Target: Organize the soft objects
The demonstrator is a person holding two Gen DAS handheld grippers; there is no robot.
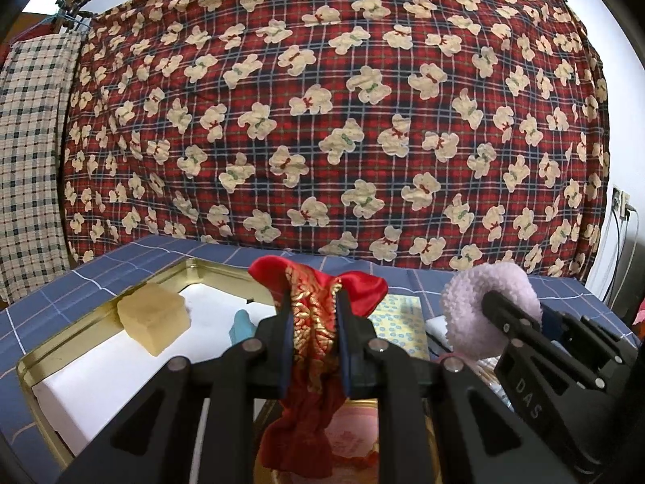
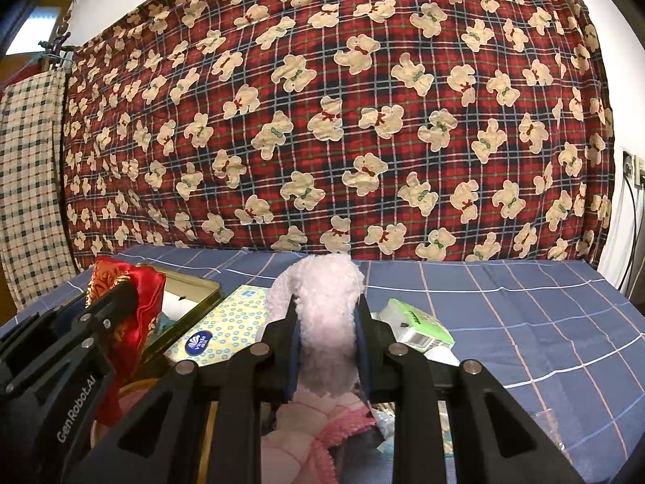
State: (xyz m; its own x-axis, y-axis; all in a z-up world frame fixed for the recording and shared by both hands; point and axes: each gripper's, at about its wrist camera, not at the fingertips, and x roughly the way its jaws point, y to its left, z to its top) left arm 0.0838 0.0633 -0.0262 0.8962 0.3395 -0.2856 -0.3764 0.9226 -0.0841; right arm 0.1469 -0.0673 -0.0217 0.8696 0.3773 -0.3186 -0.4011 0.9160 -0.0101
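My left gripper (image 1: 313, 302) is shut on a red cloth pouch with gold embroidery (image 1: 318, 322), held up above a gold-rimmed tin (image 1: 72, 330). The pouch also shows in the right wrist view (image 2: 137, 306) at the left. My right gripper (image 2: 325, 310) is shut on a fluffy pale pink soft item (image 2: 322, 302), lifted over pink cloth (image 2: 306, 435) below. That fluffy item (image 1: 471, 306) and the right gripper appear at the right of the left wrist view. A yellow sponge block (image 1: 155, 318) lies in the tin on its white lining.
A yellow dotted tissue pack (image 2: 221, 330) and a green-white packet (image 2: 419, 326) lie on the blue checked tablecloth (image 2: 524, 314). A red plaid bear-print blanket (image 1: 322, 101) hangs behind the table. Cables and a wall socket (image 2: 633, 169) are at the right.
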